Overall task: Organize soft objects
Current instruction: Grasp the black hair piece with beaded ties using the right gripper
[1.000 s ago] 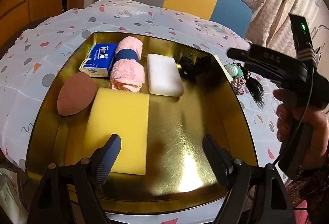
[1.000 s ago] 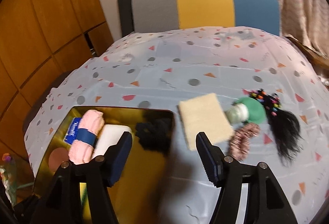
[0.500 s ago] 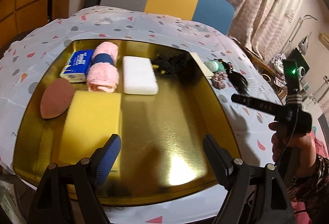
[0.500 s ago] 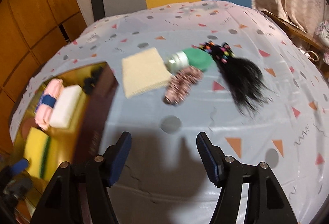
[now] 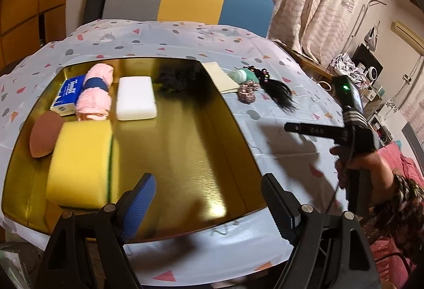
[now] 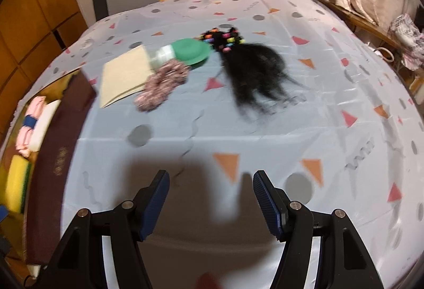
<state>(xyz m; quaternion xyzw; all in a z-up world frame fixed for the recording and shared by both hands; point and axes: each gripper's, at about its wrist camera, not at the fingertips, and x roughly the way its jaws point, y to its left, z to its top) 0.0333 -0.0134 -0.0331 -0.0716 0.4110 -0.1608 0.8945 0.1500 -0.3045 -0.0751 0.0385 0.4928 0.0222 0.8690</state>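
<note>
Left wrist: tray [image 5: 238,130] (sponges [image 5: 79,161], towel [image 5: 94,95])

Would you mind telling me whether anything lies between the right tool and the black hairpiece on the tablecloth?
Nothing visible does. The right tool is open and empty over bare tablecloth, and the black hairpiece lies straight ahead. The pink scrunchie and green hat sit off to the left of that path.

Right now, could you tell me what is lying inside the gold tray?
In the gold tray: a yellow sponge, brown oval pad, blue tissue pack, pink rolled towel, white block and black fluffy item. Anything beneath them is hidden.
</note>
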